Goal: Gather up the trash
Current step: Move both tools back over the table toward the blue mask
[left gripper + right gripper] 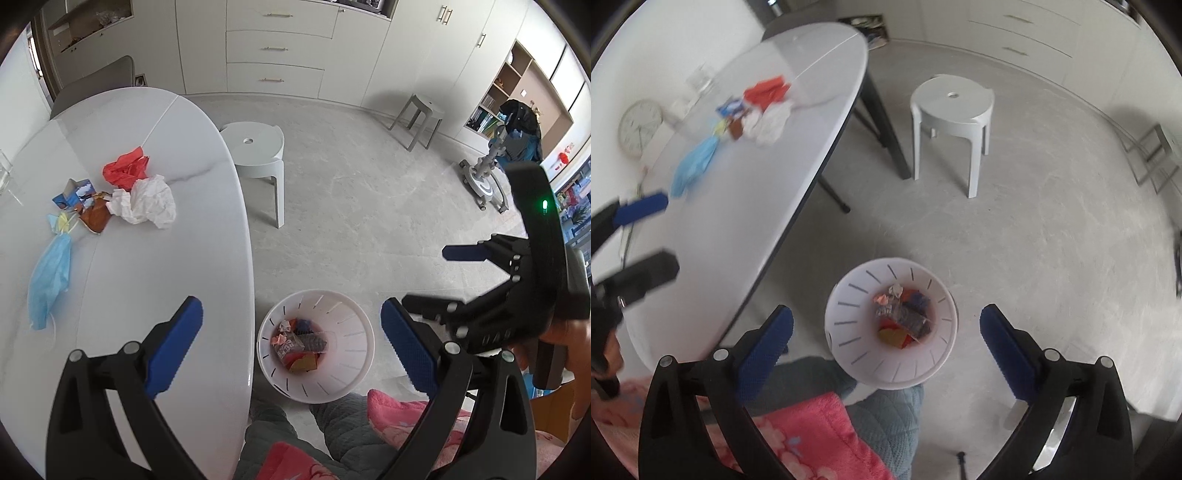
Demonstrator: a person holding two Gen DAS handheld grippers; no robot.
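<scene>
A: Where are we w/ the trash?

B: Between picks, I'd say. Left gripper (291, 332) is spread wide, nothing in it, hanging over the table (155, 258) edge at lower centre of the left view. Right gripper (886, 332) is likewise released and empty, right above the bin (846, 354) at lower centre of its view.

A: Bin's got stuff in it?

B: Yes, a few scraps at the bottom, red, orange, some dark bits. It sits on the floor just beside the table edge, by the person's knees.

A: What's left?

B: Pile on the table, left side of the left view: blue mask (50, 280) nearest, then white paper (146, 201), a brown scrap (94, 218), small blue carton (75, 194), red wad (125, 168) farthest.

A: Next move?

B: Prob. left gripper reaches fwd over the table, closes on the mask, nearest piece. It's limp, lies flat, so fingers need to pinch low.

A: Anything in the way?

B: Not rly. Glass (5, 171) at far left edge, near the pile, mind that. Stool (258, 147) stands past the bin, well apart.
</scene>
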